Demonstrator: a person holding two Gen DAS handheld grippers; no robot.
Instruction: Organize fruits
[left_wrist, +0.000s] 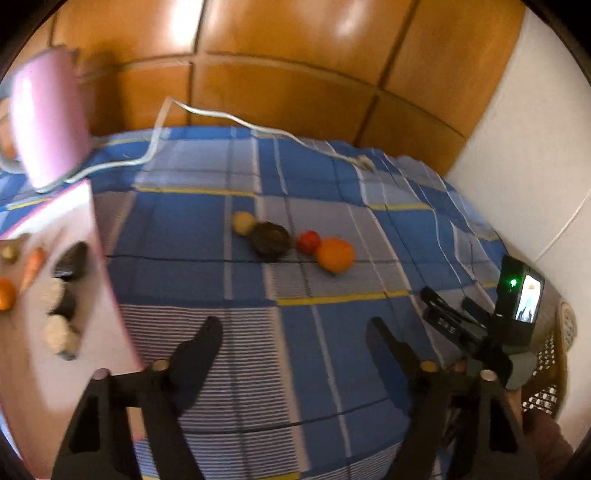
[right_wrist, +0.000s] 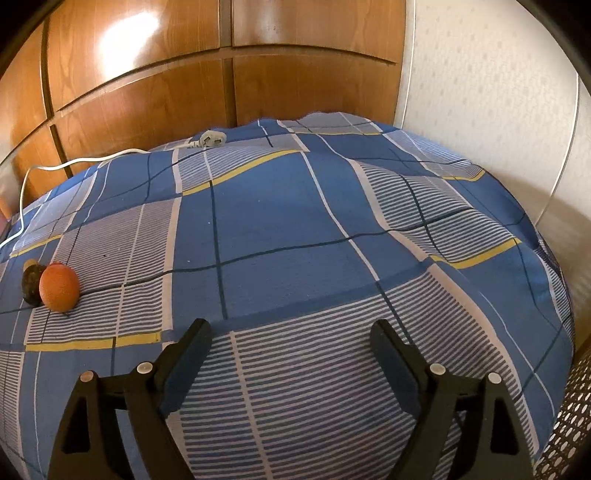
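Observation:
Four fruits lie in a row on the blue checked cloth (left_wrist: 192, 229): a yellowish one (left_wrist: 243, 222), a dark brown one (left_wrist: 270, 239), a small red one (left_wrist: 308, 242) and an orange (left_wrist: 335, 254). My left gripper (left_wrist: 293, 332) is open and empty, above the cloth in front of them. A pale pink tray (left_wrist: 79, 210) at the left holds several pieces: a carrot (left_wrist: 32, 268), dark and beige fruits. My right gripper (right_wrist: 291, 334) is open and empty; the orange (right_wrist: 60, 288) and the dark fruit (right_wrist: 31, 284) lie far to its left. The right gripper also shows in the left wrist view (left_wrist: 443, 314).
A pink appliance (left_wrist: 48, 118) stands at the back left, its white cord (left_wrist: 236, 120) running across the cloth to a plug (right_wrist: 212, 139). Wooden cabinet doors (left_wrist: 295, 55) stand behind. A white wall (right_wrist: 498, 92) is at the right. A perforated basket (right_wrist: 569, 424) is at the lower right.

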